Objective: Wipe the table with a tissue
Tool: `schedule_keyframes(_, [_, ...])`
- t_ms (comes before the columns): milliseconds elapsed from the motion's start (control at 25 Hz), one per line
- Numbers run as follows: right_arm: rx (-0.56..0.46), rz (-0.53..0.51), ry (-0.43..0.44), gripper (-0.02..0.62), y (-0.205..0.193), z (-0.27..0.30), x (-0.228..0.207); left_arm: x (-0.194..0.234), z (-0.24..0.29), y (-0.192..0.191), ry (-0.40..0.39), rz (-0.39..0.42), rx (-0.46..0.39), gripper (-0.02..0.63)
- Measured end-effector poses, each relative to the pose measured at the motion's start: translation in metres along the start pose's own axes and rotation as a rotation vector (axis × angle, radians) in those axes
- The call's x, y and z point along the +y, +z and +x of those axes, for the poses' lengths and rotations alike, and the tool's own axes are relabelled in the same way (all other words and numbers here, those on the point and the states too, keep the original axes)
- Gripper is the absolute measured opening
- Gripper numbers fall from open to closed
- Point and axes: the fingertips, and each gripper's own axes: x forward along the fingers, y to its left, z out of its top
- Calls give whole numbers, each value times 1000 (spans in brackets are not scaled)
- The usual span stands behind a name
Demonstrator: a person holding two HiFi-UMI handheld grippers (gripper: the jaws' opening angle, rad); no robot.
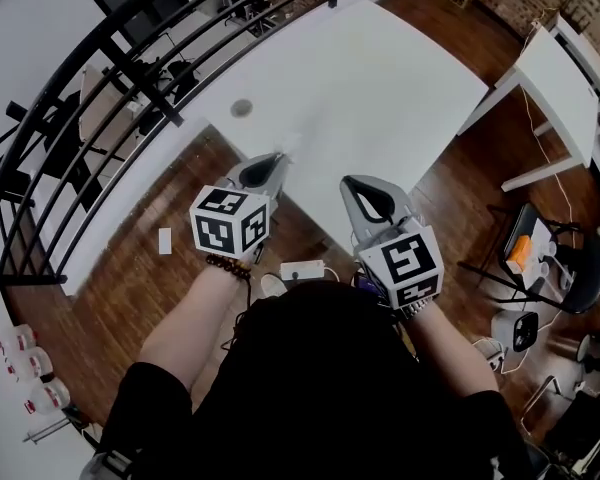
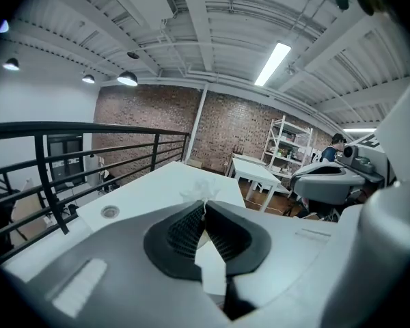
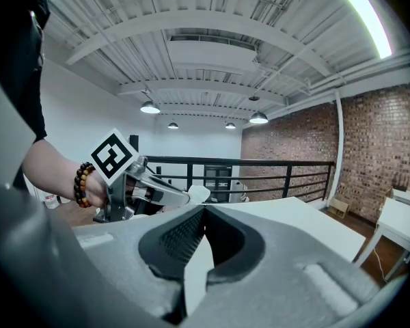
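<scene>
Tissue (image 2: pixel 199 188) pinched at jaw tips of left hand-held gripper (image 2: pixel 205 205), over white surface (image 1: pixel 380 88). Right hand-held gripper (image 3: pixel 204 212) clenched, nothing between jaws.

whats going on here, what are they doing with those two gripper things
A person stands at the near edge of the white table with a gripper in each hand. The left gripper is shut on a crumpled tissue, held out over the table's edge. The right gripper is shut and empty beside it. Whether the tissue touches the tabletop cannot be told.
</scene>
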Motion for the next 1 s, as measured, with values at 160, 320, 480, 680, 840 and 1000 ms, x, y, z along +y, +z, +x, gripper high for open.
schedule_keyframes(160, [-8, -17, 6, -8, 2, -7, -1, -19, -4, 8, -10, 15, -27, 21])
schedule_keyframes(320, [-17, -21, 15, -8, 2, -11, -2, -31, -7, 10, -12, 26, -41, 21])
schedule_keyframes(480, [-24, -18, 20, -8, 1, -14, -2, -40, -11, 10, -12, 34, -46, 21])
schedule_keyframes(680, [-32, -18, 19, -8, 1, -16, -7, -49, -12, 11, -10, 44, -49, 21])
schedule_keyframes(840, [-34, -17, 25, -8, 2, -18, -11, -53, -12, 14, -5, 51, -53, 21])
schedule_keyframes(1000, [-35, -20, 17, -8, 0, -17, -18, -55, -9, 14, -4, 56, -53, 21])
